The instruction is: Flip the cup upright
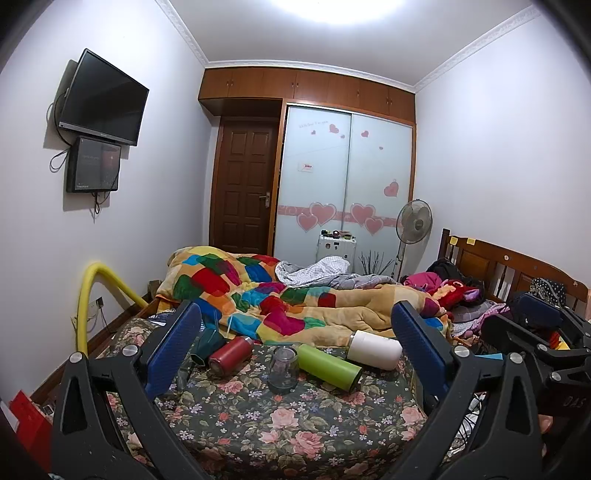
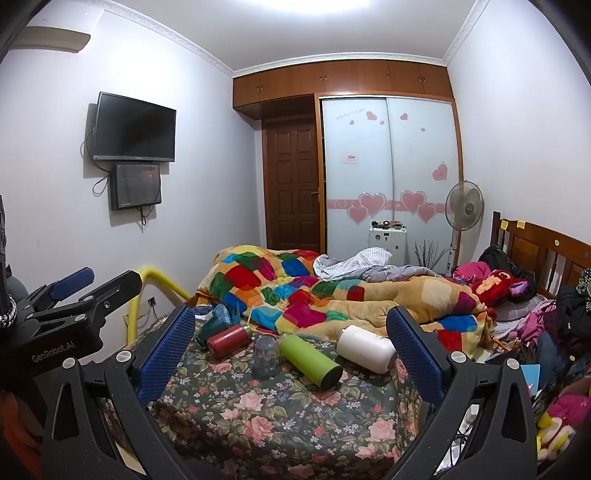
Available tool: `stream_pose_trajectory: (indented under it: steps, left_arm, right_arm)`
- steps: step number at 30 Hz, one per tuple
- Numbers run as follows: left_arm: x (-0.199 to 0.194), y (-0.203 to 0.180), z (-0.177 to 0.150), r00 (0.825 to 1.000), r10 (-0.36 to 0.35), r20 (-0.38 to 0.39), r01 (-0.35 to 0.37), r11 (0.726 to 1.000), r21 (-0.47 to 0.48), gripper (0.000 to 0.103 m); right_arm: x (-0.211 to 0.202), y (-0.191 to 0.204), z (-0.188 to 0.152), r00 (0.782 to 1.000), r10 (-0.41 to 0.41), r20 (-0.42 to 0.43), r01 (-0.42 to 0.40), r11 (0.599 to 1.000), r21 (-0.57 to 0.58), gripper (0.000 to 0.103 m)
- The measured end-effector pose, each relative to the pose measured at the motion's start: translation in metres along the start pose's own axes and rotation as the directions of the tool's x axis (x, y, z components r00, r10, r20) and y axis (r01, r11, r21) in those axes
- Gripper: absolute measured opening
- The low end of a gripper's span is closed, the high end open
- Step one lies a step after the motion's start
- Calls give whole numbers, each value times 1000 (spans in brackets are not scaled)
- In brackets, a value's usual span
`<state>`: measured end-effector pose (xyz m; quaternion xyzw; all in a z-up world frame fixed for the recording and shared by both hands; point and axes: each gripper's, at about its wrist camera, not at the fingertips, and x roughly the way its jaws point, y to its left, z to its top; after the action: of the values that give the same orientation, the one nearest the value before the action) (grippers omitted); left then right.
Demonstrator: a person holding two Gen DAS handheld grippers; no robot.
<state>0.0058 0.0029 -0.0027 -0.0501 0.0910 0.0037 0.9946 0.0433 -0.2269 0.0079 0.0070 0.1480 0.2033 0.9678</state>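
My left gripper wide open, nothing held; right gripper same. Glass cup mouth-down on floral sheet, between red bottle and green bottle, touching green. Only right view shows left gripper from side, at frame's left. Bare sheet in front of cup; quilt crowds behind.

Room bright, even light from ceiling lamp overhead; lamp blown out to white glare at top edge in both views. Soft shadows under TV on left wall, and beneath bottles on floral bedcover. Strong fisheye bend: walls, ceiling trim curve hard twd edges. Black vignette in corners. Centre sharp, colours clear. Gripper frames at bottom edge slightly soft, v. close to lens. Wardrobe doors pale, flat, no hotspots.
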Motion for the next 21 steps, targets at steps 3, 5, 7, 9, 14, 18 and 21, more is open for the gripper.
stream_pose_trajectory:
  steps: [3, 5, 7, 9, 14, 18, 21]
  left_arm:
    - [1, 0, -1, 1000, -1, 2, 1, 1000, -3, 103]
    - [1, 1, -1, 1000, -1, 6, 1, 1000, -5, 103]
    - [0, 2, -2, 1000, -6, 6, 6, 1000, -7, 103]
    - [0, 3, -2, 1000, -7, 6, 7, 1000, -8, 103]
    - [0, 4, -2, 1000, -6, 8, 6, 1000, -11, 103]
    - [0, 5, -2, 1000, -4, 10, 4, 1000, -12, 103]
    - [0, 5, -2, 1000, -6, 8, 6, 1000, -13, 103]
  right_arm:
    - [-1, 1, 0, 1000, -2, 1, 2, 1000, -3, 103]
    - [-2, 1, -2, 1000, -4, 3, 4, 1000, -5, 103]
    - [-2, 1, -1, 1000, -3, 2, 3, 1000, -6, 103]
    - [-2, 1, -1, 1000, -3, 2, 3, 1000, -7, 103]
    - [-1, 1, -1, 1000, -4, 1, 4, 1000, -10, 103]
    - [-1, 1, 0, 1000, -3, 0, 3, 1000, -10, 103]
    - [-1, 2, 0, 1000, -4, 0, 4, 1000, -12, 103]
